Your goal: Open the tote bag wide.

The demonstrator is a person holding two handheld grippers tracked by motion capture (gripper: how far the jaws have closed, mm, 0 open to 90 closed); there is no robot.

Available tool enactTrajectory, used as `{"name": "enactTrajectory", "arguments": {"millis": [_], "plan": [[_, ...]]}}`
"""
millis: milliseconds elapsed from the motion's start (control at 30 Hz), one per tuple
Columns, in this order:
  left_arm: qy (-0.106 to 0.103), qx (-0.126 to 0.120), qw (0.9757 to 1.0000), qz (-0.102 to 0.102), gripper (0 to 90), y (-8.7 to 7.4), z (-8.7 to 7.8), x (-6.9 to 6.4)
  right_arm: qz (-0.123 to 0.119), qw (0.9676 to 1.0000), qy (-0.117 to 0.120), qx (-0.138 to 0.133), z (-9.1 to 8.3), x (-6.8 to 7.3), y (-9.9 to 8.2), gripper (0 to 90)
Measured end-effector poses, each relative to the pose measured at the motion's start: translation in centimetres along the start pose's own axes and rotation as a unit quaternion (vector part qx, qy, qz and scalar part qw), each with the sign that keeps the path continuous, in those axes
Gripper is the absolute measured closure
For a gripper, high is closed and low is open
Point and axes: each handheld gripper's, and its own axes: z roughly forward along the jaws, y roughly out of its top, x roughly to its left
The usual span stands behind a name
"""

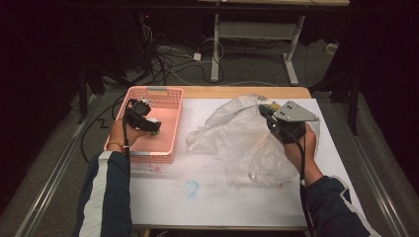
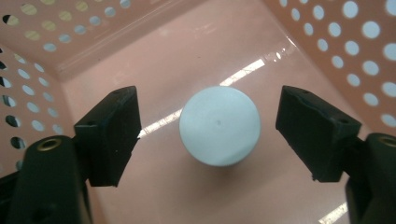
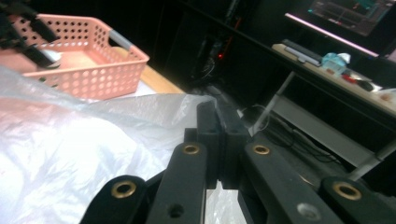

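Note:
A pink perforated basket (image 1: 155, 90) stands at the table's left. My left gripper (image 1: 152, 128) reaches down into it, jaws open. In the left gripper view a white round object (image 2: 219, 125) lies on the basket floor (image 2: 154, 60) between the open fingers of my left gripper (image 2: 210, 123), with a gap on each side. At the right, my right gripper (image 1: 262, 110) is shut on the rim of a clear plastic bag (image 1: 237, 138) and holds that edge off the table. In the right gripper view the bag (image 3: 70, 154) runs up into the shut jaws of my right gripper (image 3: 219, 116).
The white table top (image 1: 222, 202) carries a faint blue smudge (image 1: 190, 187) near its front. Behind the table are cables on the floor (image 1: 168, 59) and the legs of a desk (image 1: 215, 49). The right gripper view shows the basket (image 3: 93, 70) at upper left.

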Motion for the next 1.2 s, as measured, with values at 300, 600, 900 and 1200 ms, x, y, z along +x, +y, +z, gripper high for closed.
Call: {"name": "enactTrajectory", "arguments": {"millis": [300,600,900,1200], "plan": [[-0.026,0.022,0.9994,0.002,47.2,0.0,1.0,0.3,0.002,0.9998,0.02,-0.007,-0.7,0.7,-1.3,90.0],[-0.015,-0.005,0.9998,0.013,48.1,0.1,-0.3,0.0,0.0,0.9997,0.017,-0.015,-1.2,1.1,-1.3,90.0],[-0.013,-0.064,0.9977,0.017,48.3,-0.5,-3.8,0.0,-0.007,0.9998,0.001,-0.021,-0.9,1.6,-0.1,90.0],[-0.018,-0.133,0.9908,0.02,48.4,-1.9,-7.2,-1.0,-0.009,0.9999,-0.001,-0.005,0.3,2.3,0.0,90.0]]}}
